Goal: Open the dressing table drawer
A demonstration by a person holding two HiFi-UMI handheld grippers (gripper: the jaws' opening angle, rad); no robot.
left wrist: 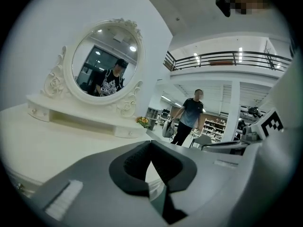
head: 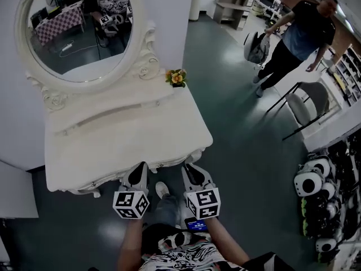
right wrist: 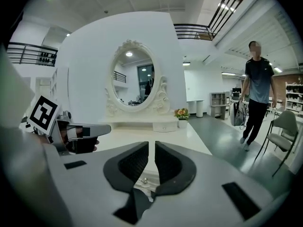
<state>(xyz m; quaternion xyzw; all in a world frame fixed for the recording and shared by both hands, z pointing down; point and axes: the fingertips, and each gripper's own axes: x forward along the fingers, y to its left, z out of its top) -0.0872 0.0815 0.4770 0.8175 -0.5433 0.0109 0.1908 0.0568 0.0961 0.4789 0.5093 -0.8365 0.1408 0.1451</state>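
Right gripper view shows the drawer (right wrist: 151, 185) of the white dressing table (head: 130, 134) only as a pale sliver of its front. A small round metal knob (right wrist: 144, 180) sits on it, seen low down through the gap in the right gripper (right wrist: 152, 148). The drawer lies under the front edge of the surface, right where the person holding the grippers stands. From above, the overhanging top hides it.

The right gripper's black ribbed pads stand a narrow slit apart, and no pad can be seen pressing on the knob. The left gripper (left wrist: 151, 145), just beside it at the same edge, has its pads pressed together at the tips with nothing between them. Both grippers are smooth grey plastic, each carrying a cube with black-and-white square markers.

The surface is smooth, glossy and cream-white, with a scalloped front. At its back, a low shelf unit (head: 113, 117) has a long open slot and a tiny drawer (right wrist: 164, 126) with its own knob at the end. Above it stands an oval mirror (head: 79, 27) in a frame carved with roses and scrolls. A small white pot (right wrist: 182, 123) at the right back corner holds orange and yellow flowers (head: 176, 78).

Beyond, on the dark glossy floor (head: 237, 129), a person in a dark T-shirt (head: 299, 33) carries a grey bag (head: 258, 48). Near them is a grey chair (head: 307, 103) with thin black legs.
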